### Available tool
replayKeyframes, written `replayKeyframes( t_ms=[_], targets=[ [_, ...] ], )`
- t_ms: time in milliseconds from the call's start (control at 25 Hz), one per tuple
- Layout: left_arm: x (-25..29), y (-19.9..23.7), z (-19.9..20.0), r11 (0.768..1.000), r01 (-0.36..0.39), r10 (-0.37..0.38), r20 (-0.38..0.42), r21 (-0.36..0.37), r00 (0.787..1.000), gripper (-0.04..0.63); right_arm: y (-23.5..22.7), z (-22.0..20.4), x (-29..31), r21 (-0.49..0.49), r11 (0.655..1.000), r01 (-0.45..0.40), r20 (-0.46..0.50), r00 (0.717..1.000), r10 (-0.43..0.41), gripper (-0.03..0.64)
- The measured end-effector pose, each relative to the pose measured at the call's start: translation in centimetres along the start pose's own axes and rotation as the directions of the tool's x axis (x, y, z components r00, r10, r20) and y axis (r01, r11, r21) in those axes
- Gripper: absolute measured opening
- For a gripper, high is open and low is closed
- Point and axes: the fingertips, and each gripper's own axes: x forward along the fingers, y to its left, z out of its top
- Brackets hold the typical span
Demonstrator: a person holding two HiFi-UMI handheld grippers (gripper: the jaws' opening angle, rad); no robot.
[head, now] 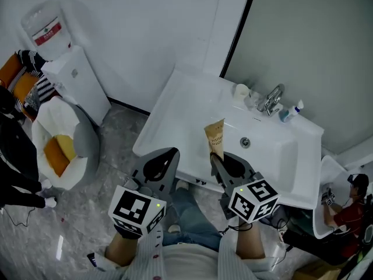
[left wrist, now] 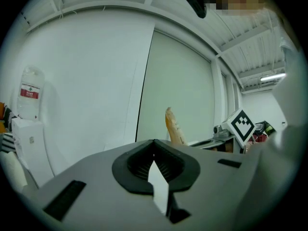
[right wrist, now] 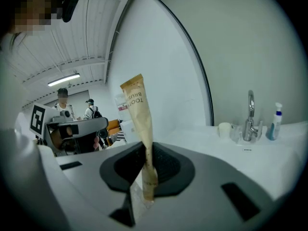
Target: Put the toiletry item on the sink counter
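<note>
A brown paper toothbrush packet (head: 214,137) stands upright in my right gripper (head: 217,156), just above the front edge of the white sink counter (head: 180,109). In the right gripper view the jaws of the right gripper (right wrist: 146,150) are shut on the packet (right wrist: 139,109) at its lower end. My left gripper (head: 168,153) hovers beside it, to the left, over the counter's front edge. In the left gripper view the left gripper (left wrist: 154,146) is shut with nothing held, and the packet (left wrist: 173,126) shows beyond it.
The basin (head: 262,150) lies right of the packet, with a faucet (head: 273,100), a white cup (head: 241,90) and a blue bottle (head: 289,113) behind it. A water dispenser (head: 76,80) and a white-lined seat (head: 58,144) stand at left. A person in red (head: 344,209) is at lower right.
</note>
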Motion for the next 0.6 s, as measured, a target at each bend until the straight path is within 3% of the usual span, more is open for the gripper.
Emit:
replayKeyframes(
  t_ms=[600],
  targets=[
    [12.8, 6.6, 3.2, 1.000, 0.007, -0.007, -0.024, 0.007, 1.000, 0.017, -9.2, 6.9, 9.6, 0.010, 1.000, -0.005, -0.018, 1.000, 0.005, 0.054]
  ],
)
